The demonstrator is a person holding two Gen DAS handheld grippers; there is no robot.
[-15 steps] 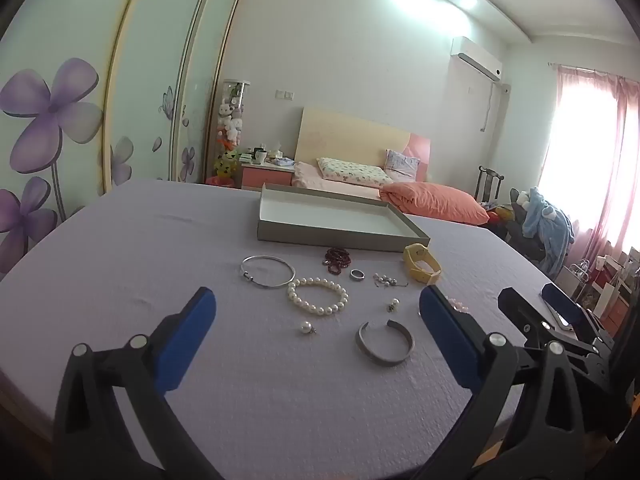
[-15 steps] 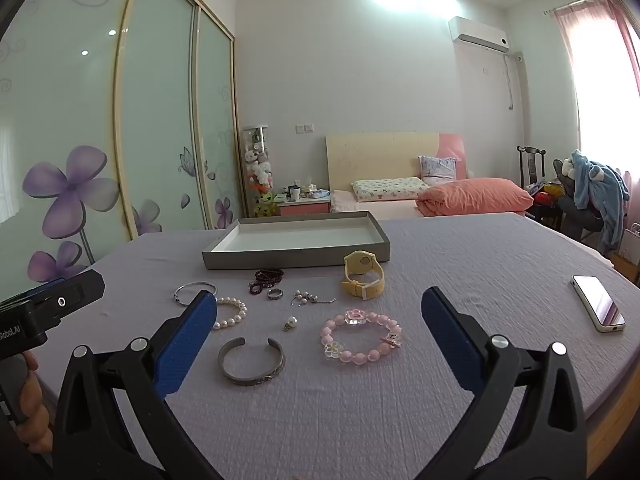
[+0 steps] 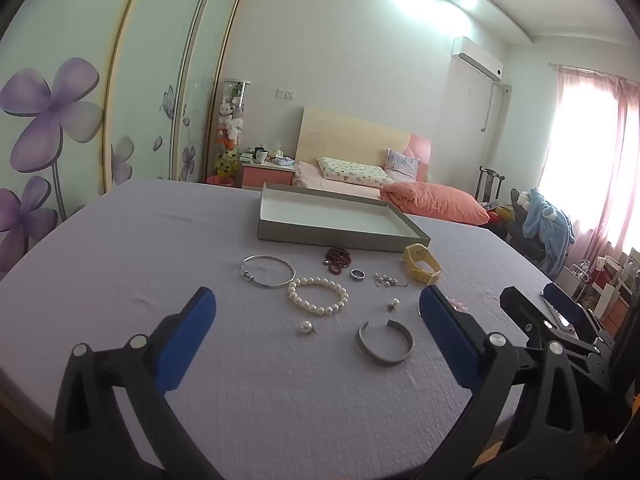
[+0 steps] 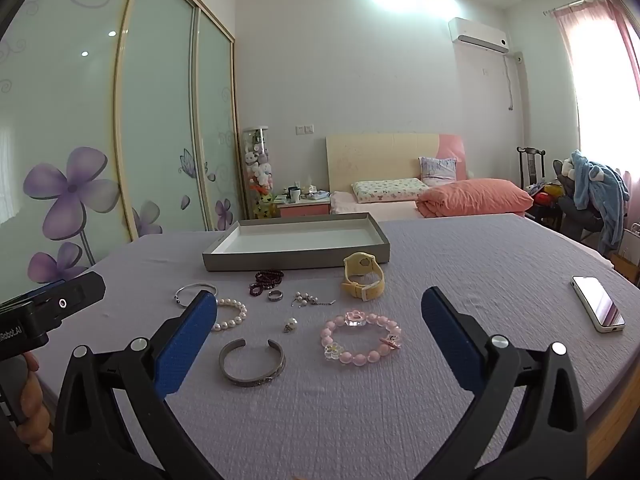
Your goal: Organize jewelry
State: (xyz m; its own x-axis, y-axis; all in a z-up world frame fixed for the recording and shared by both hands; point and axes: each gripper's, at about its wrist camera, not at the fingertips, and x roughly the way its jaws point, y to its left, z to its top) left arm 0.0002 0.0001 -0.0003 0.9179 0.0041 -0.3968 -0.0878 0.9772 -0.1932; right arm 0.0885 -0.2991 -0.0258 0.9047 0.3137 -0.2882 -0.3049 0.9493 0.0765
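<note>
On lilac tablecloth (image 4: 460,264): grey tray (image 4: 296,258) far; pink bead bracelet (image 4: 362,338), grey cuff (image 4: 252,362) near; left gripper (image 3: 316,320), right gripper (image 4: 320,324) both released, empty.

A: What covers the worktop (image 4: 460,256)?
B: Soft purple cloth, a bit bumpy.
A: And the cuff bracelet (image 4: 252,362)?
B: Dull grey metal. The pearl bracelet (image 3: 318,295) is shiny and smooth.
</note>
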